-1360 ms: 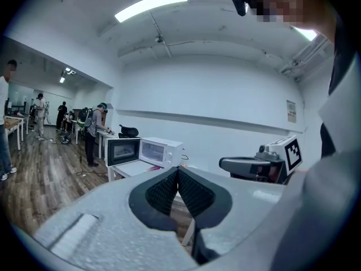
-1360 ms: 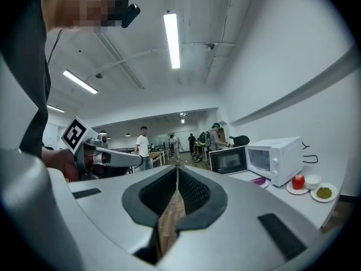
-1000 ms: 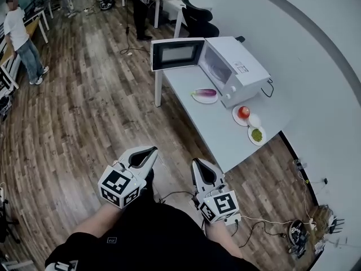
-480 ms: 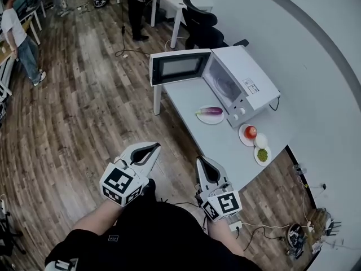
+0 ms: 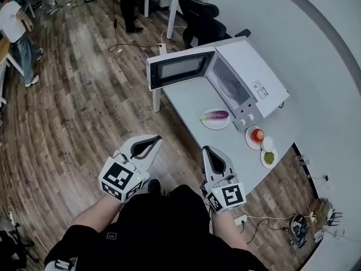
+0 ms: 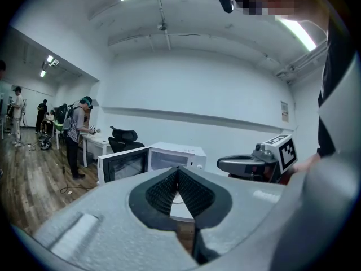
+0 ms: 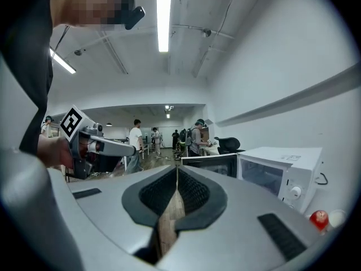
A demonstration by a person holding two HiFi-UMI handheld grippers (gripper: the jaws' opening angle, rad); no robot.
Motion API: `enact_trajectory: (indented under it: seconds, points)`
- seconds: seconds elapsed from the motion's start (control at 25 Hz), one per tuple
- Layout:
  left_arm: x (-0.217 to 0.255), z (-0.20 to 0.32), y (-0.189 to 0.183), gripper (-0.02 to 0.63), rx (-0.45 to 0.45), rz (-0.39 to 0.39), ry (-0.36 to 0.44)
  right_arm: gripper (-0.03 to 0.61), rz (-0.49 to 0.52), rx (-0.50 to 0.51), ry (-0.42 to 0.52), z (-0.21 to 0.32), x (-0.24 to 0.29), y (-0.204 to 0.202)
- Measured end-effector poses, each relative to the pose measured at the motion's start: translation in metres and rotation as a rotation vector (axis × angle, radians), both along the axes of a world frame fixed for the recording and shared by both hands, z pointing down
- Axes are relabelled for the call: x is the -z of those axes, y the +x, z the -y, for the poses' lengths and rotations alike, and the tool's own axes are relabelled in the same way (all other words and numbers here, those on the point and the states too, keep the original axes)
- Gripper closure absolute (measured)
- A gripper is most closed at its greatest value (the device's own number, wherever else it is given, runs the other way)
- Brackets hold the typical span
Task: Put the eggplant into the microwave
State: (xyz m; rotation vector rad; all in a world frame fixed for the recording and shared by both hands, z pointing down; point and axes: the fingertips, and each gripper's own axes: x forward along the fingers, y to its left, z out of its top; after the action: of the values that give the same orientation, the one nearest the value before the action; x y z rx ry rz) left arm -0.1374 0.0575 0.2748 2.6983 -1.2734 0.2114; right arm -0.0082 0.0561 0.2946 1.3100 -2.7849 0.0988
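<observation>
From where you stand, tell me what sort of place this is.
Likely an open-plan lab or office: a microwave sits on a white table, an office chair stands behind it, and other people stand beyond.

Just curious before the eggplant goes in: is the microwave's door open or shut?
Open. The microwave has its door swung wide to the side, and the head view looks into the cavity.
</observation>
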Motion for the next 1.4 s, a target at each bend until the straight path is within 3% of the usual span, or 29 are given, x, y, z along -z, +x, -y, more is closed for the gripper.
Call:
enact_trajectory:
  seconds: [0.52, 0.8, 1.4]
  points:
    - [-0.020, 0.101, 0.047, 0.604, -0.011, -0.018, -0.040, 0.560, -0.121, -0.065, -0.055, 0.095, -0.039, 0.048]
    - [-0.041, 0.143, 0.076, 0.604, 0.013, 0.008, -0.074, 0.560, -0.106, -0.039, -0.090, 0.141, -0.061, 0.071]
    - [-0.100, 0.204, 0.080, 0.604, -0.073, 0.042, -0.101, 0.560, -0.213, -0.133, -0.145, 0.203, -0.126, 0.079]
